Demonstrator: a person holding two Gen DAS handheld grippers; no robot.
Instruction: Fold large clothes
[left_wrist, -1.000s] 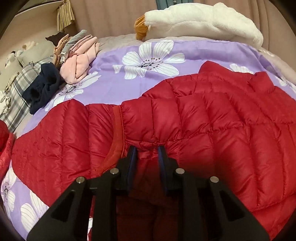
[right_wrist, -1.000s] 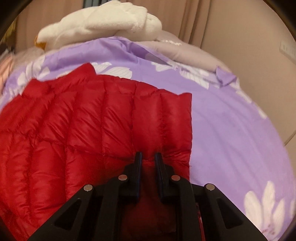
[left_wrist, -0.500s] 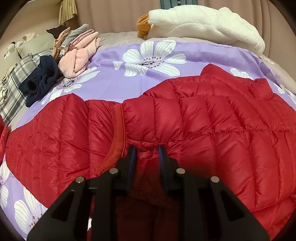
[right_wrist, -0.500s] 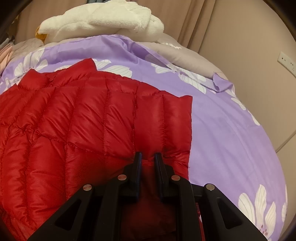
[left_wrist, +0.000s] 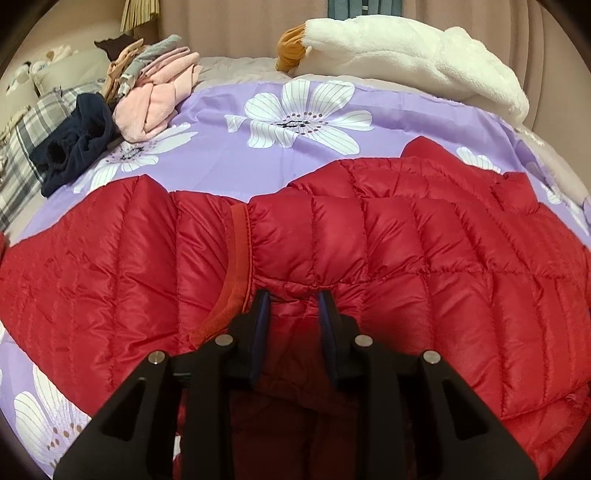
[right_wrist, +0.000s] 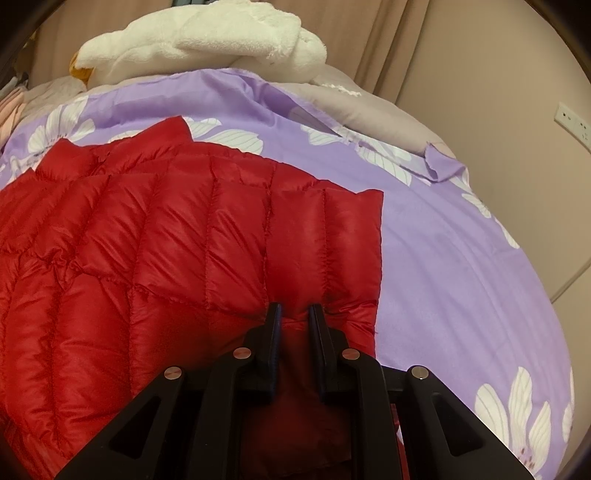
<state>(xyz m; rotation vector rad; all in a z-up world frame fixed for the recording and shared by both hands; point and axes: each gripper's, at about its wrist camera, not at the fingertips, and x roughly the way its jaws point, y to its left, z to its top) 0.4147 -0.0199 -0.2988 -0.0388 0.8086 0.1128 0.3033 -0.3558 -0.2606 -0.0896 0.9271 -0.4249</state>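
1. Lying spread across the purple floral bedspread (left_wrist: 221, 155) is a red quilted down jacket (left_wrist: 406, 258), its shiny panels stitched in puffy channels; it fills the near half of the bed in both wrist views.
2. A flat red band of trim (left_wrist: 240, 258) runs down the jacket just left of the left gripper, beside a gathered seam.
3. The left gripper (left_wrist: 293, 310) has a bunched fold of the jacket between its blue-padded fingers (left_wrist: 263, 314); its jaws have just been easing apart slightly, yet the cloth between them looks pinched and puckered.
4. The right gripper (right_wrist: 294, 317) is clamped narrowly on the jacket's near edge, close to a straight side edge of the jacket (right_wrist: 378, 251), where bare bedspread (right_wrist: 461, 277) begins.
5. Beyond the jacket, at the far edge of the bed, lies a fluffy white plush toy (left_wrist: 406, 55) with an orange part at one end.
6. To the far left sits a pile of clothes: a folded pink garment (left_wrist: 155, 103), a crumpled navy one (left_wrist: 74, 147) and some grey and tan pieces behind.
7. A plaid cloth (left_wrist: 22, 147) lies at the left rim.
8. A white wall socket (right_wrist: 572, 122) shows on the beige wall to the right.
9. I can read no brand, label or writing anywhere.
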